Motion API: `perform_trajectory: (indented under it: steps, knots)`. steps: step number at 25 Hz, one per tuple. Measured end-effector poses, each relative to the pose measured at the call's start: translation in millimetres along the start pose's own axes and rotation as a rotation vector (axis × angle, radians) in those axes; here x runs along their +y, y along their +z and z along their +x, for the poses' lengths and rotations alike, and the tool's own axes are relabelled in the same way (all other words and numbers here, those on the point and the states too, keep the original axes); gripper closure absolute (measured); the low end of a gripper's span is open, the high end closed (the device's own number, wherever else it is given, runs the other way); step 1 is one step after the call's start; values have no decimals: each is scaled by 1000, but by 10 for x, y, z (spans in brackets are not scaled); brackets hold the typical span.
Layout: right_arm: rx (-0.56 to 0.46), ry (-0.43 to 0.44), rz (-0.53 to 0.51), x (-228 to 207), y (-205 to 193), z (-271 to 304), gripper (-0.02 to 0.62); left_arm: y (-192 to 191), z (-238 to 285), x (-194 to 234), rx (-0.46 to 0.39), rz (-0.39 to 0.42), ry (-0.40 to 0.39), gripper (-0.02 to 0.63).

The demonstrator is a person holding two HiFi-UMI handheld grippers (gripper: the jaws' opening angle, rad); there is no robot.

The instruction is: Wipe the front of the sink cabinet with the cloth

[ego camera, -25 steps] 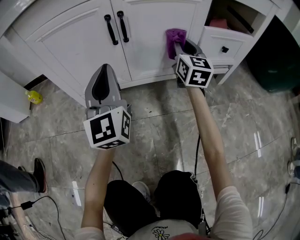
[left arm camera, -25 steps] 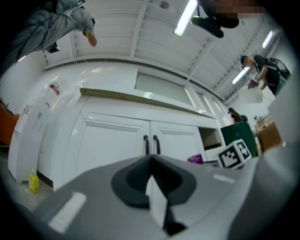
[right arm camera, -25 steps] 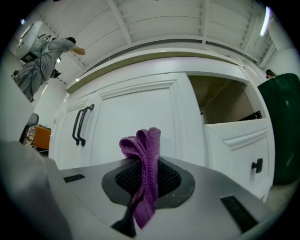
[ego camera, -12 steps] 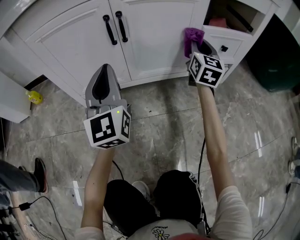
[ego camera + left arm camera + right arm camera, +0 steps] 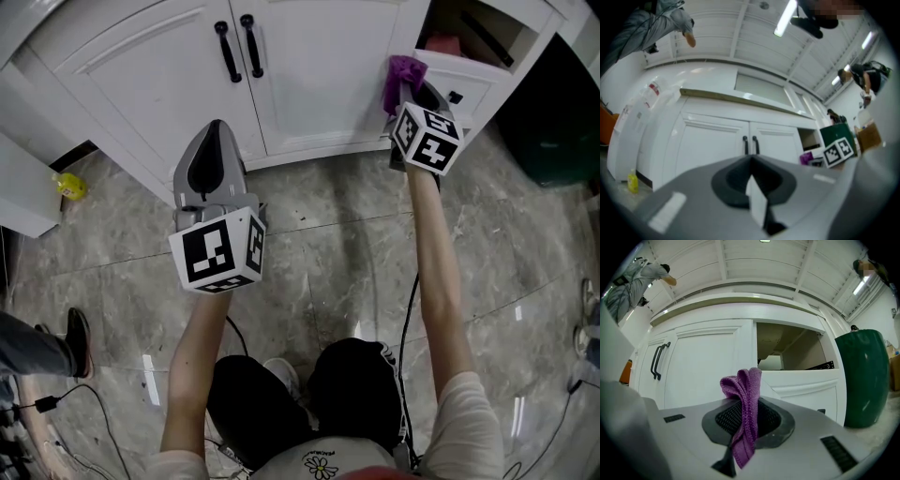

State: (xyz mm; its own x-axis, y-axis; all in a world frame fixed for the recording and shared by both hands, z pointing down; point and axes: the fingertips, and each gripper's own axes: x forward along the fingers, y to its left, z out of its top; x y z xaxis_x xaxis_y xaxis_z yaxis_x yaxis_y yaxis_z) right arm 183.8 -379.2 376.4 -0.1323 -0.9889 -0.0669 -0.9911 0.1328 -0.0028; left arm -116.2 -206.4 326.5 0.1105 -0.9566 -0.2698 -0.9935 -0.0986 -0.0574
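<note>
"Head view first: where is the purple cloth (image 5: 403,73)?"

"Pinched in the right gripper (image 5: 410,94), up at the front of the white sink cabinet (image 5: 319,84). It sits on the upright strip between the right-hand door and the open drawer (image 5: 469,82). It looks pressed to the paint, though I can't tell for certain that it touches."

"And in the right gripper view, how do the jaws stand?"

"Clamped together on the cloth (image 5: 743,399). A folded hump sticks up past the tips, and a tail hangs down along the seam. Behind it the door panel shows at left and the drawer opening at right, with a dark green bin (image 5: 862,376) further right."

"What about the other hand?"

"The left gripper (image 5: 211,155) hangs over the grey marble floor (image 5: 319,262), short of the cabinet. It points at the left-hand door, below the two black door handles (image 5: 228,52). In the left gripper view its jaws meet along one line and nothing is between them."

"Anything else low down?"

"A small yellow bottle (image 5: 70,185) lies on the floor by the cabinet's left corner. It is well apart from both grippers."
</note>
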Motion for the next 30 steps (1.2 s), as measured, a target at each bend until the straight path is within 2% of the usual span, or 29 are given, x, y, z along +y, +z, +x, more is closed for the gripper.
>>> perform_trajectory:
  steps: [3,7,10,13,21,27,30]
  knots:
    - [-23,67,54,206,36,-144,541,6,-15,40,-4,-15,8,601]
    - [-35,268,168,846,-14,-295,541,39,-5,90,-14,-40,23,601]
    - [-15,383,203,1389,-213,-332,541,34,-21,77,-23,-29,15,601]
    - [31,452,210,1823,-518,-339,541,-5,-64,92,-21,-19,13,601]
    - [72,506,179,2463,-891,-273,541,-122,-36,275,-9,-38,42,601]
    - [58,517,172,2646,-875,-181,541,-104,141,281,-31,-79,44,601]
    - [53,520,139,2678,-872,-138,541,-108,170,235,-35,-55,23,601]
